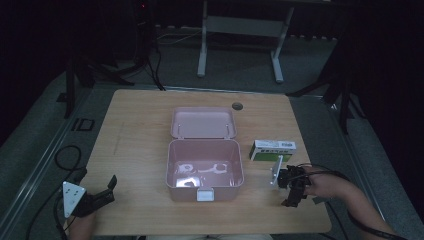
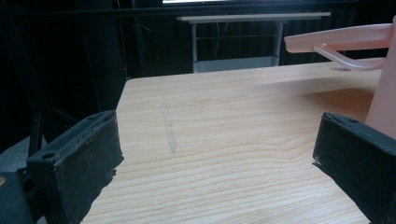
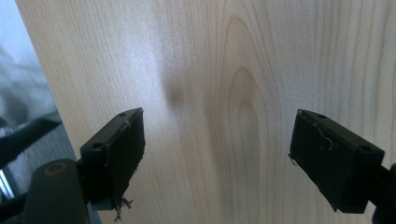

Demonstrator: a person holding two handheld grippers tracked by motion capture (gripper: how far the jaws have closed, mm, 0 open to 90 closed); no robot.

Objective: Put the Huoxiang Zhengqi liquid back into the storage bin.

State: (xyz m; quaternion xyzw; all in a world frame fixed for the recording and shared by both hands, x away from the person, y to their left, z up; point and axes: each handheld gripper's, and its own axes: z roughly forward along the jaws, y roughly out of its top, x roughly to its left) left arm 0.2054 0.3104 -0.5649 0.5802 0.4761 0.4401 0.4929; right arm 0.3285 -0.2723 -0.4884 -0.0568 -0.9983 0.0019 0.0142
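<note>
An open pink box [image 1: 170,165] stands in the middle of the wooden table [image 1: 140,140], its lid [image 1: 203,122] laid back flat behind it. Inside lie pale, shiny items [image 1: 202,170] that are too small to name. A green and white carton [image 1: 272,149] lies just right of the box. My left gripper [image 1: 97,179] rests near the front left corner, open and empty; in the left gripper view [image 2: 219,158] its jaws frame bare wood, with the box wall [image 2: 385,102] at the right. My right gripper [image 1: 291,192] hangs in front of the carton, pointing down at the tabletop [image 3: 210,70], open [image 3: 217,149] and empty.
The table's front edge runs close to both hands. A round cable hole [image 1: 237,106] sits behind the lid. Black cables [image 1: 67,155] trail off the left side. Another table's white legs [image 1: 202,45] stand on the floor beyond, with dark stands on either side.
</note>
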